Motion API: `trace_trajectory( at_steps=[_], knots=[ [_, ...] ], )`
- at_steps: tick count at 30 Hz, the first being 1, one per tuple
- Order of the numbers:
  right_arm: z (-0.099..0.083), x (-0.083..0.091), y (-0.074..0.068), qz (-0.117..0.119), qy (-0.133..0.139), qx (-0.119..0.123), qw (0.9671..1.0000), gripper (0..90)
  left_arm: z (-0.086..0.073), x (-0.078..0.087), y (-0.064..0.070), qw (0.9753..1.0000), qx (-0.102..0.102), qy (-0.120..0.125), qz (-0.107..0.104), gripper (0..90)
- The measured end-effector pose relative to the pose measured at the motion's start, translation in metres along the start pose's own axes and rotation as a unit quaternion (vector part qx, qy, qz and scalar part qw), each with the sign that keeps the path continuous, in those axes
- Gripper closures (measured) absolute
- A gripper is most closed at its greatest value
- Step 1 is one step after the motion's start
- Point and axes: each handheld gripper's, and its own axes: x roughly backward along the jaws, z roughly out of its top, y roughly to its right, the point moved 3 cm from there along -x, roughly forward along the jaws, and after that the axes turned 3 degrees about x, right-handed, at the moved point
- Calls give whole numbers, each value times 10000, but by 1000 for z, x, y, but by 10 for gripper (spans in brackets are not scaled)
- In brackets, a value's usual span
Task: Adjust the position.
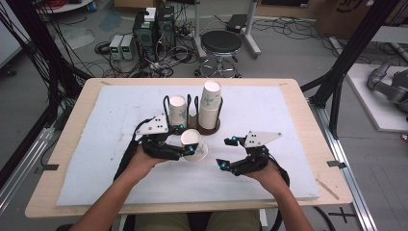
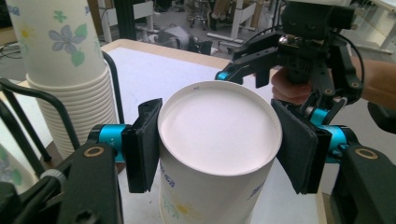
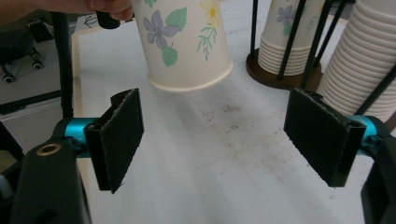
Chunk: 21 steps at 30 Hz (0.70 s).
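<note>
A white paper cup (image 1: 192,143) with a flower print is held upside down, tilted, just above the white mat (image 1: 96,159). My left gripper (image 1: 186,139) is shut on it, one pad on each side of its wall. In the left gripper view the cup's recessed base (image 2: 219,126) faces the camera between the pads (image 2: 145,144). My right gripper (image 1: 227,152) stands open a short way to the right of the cup, nothing between its fingers. In the right gripper view the cup (image 3: 184,42) hangs rim-down beyond the open right gripper (image 3: 215,135).
A black wire cup holder (image 1: 208,129) on a brown base stands just behind the cup, with a short stack of cups (image 1: 177,109) at left and a taller stack (image 1: 210,103) at right. The mat covers most of the wooden table (image 1: 308,110).
</note>
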Motion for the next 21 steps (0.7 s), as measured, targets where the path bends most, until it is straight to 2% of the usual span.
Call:
trace_trajectory(
  at_steps=[9,21],
  knots=[
    [4,-12,-6,246,-19,127,9996,204,1,-12,9,9998,-10,-62,-171,373],
    [4,-15,-10,342,7,189,9992,204,2,-28,20,9990,-69,-132,-425,373]
  ],
)
